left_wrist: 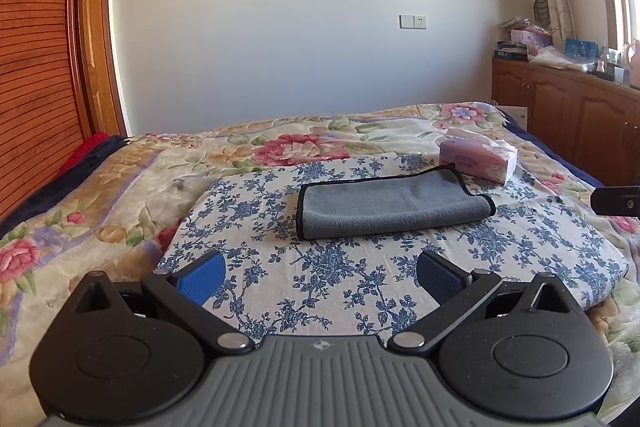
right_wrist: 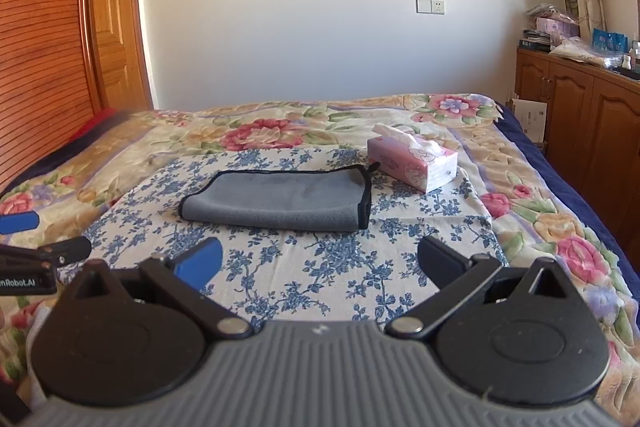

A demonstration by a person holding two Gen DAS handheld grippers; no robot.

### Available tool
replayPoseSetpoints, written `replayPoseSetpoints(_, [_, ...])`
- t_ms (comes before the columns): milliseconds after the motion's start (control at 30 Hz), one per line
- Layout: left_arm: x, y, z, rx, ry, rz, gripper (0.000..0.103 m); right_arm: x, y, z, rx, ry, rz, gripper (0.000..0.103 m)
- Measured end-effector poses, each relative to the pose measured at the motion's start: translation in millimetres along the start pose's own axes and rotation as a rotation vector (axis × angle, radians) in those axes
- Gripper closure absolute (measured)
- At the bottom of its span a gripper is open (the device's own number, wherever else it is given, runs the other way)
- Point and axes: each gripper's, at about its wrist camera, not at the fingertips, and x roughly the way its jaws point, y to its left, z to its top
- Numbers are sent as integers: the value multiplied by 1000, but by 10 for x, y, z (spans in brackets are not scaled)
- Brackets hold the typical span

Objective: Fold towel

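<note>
A grey towel [left_wrist: 394,205] with a thin black border lies flat on a blue-and-white floral cloth [left_wrist: 340,279], already folded over into a long rectangle. Its rounded fold edge is at the right end as seen from the left claw. From the right claw's camera the same towel [right_wrist: 280,201] sits ahead and slightly to the left.

The left claw [left_wrist: 320,277] hovers just short of the towel's near edge, its two fingers spread wide with nothing between them; one blue pad [left_wrist: 202,277] catches the light. The right claw [right_wrist: 320,261] is likewise spread wide and empty, held a little back from the towel. Neither claw touches the fabric. The left claw's fingers also show at the left edge of the right claw's view, beside it.

Beyond the towel and to its right, a pink tissue pack [right_wrist: 414,161] stands just past the towel's far right corner, white tissue poking from the top. The floral cloth is spread over a bedspread [right_wrist: 560,227] patterned with large pink flowers. Farther ahead is a plain pale wall with a white switch plate [right_wrist: 430,6]. To the far right are wooden cabinets [right_wrist: 580,115] with clutter on top; to the far left, a slatted wooden door [right_wrist: 36,47].
</note>
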Motion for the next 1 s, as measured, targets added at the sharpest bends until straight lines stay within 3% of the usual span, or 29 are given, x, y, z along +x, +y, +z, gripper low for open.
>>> replayPoseSetpoints(1000, [-219,13,95,-11,-143,10,0,-128,-20,20,-6,-131,-52,0])
